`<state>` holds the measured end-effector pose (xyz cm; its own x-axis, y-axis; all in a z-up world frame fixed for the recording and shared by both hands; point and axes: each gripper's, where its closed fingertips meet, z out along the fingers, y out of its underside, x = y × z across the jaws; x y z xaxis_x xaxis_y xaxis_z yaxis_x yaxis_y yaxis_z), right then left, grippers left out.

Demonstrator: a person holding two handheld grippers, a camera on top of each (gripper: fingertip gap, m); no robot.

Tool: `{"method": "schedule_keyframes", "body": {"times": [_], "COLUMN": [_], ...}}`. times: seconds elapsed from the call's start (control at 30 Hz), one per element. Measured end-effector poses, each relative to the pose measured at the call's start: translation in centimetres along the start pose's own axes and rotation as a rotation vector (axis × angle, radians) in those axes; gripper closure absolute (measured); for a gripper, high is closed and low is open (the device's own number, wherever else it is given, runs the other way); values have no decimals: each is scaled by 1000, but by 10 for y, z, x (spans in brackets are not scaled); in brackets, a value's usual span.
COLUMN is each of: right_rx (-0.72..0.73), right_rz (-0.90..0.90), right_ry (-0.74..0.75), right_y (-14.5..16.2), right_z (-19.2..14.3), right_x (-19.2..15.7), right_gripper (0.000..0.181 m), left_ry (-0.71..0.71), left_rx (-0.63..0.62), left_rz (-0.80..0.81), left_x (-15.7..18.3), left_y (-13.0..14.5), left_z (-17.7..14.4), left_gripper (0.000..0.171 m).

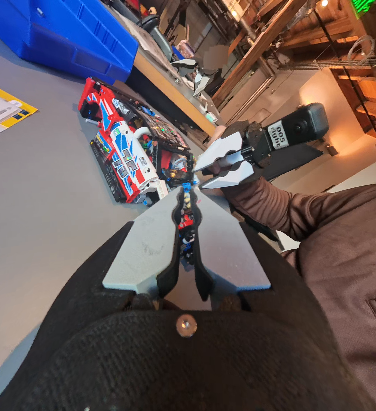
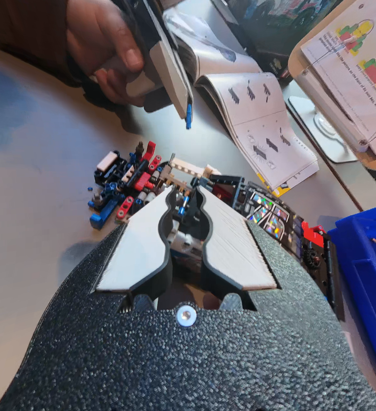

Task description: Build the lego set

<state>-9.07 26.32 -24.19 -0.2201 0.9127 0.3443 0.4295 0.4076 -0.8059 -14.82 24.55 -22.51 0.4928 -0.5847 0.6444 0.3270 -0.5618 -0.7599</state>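
Bearing holographic stickers, the red, white and blue car lay beside loose parts; left gripper pinched a blue pin, right gripper gaped empty.

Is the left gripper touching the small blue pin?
Touching. In the right wrist view the left gripper is shut on the blue pin, which sticks out past its fingertips, above the table.

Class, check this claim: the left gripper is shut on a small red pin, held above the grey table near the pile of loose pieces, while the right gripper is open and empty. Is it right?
One detail is wrong: the pin is blue, not red. The right wrist view shows the left gripper shut on a small blue pin above the grey table, near the pile of loose pieces. The right gripper is open and empty, as stated.
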Motion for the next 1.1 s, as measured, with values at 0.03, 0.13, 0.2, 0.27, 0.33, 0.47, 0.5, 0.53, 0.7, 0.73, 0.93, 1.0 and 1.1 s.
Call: {"method": "schedule_keyframes", "body": {"times": [0.03, 0.13, 0.2, 0.27, 0.33, 0.47, 0.5, 0.53, 0.7, 0.73, 0.93, 1.0, 1.1], "right_rx": [10, 75, 76, 51, 36, 34, 29, 22, -9, -13, -19, -25, -5], "right_rz": [-10, -41, -89, -150, -187, -233, -237, -234, -178, -143, 78, 131, 212], "right_ry": [22, 55, 53, 105, 131, 153, 152, 150, 97, 79, -72, -117, -181], "right_y": [-8, -37, -45, -46, -46, -47, -47, -45, -34, -31, -22, -21, -27], "right_z": [1, 7, 15, 23, 28, 26, 26, 27, 26, 25, 21, 22, 22], "right_x": [0, -7, -17, -17, -18, -19, -20, -20, -17, -15, -15, -19, -25], "right_gripper": [164, 161, 161, 161, 163, 175, 176, 176, 177, 177, 177, 177, 177], "left_ry": [24, 91, 129, 163, 177, 195, 193, 183, -17, -101, -391, -383, -388], "left_rx": [5, 3, 3, -17, -44, -68, -69, -74, -190, -220, -306, -329, -339], "left_rz": [-10, -71, -91, -93, -82, -65, -64, -60, 189, 308, 968, 1065, 1166], "left_x": [3, 10, 16, 23, 27, 34, 34, 33, 13, 4, -10, -4, 3], "left_y": [0, 2, 3, 7, 12, 17, 17, 18, 25, 25, 26, 34, 39], "left_z": [1, 3, 5, 7, 10, 12, 12, 12, 10, 7, 3, 8, 15], "left_gripper": [169, 169, 169, 169, 169, 169, 169, 169, 161, 155, 144, 143, 143]}}
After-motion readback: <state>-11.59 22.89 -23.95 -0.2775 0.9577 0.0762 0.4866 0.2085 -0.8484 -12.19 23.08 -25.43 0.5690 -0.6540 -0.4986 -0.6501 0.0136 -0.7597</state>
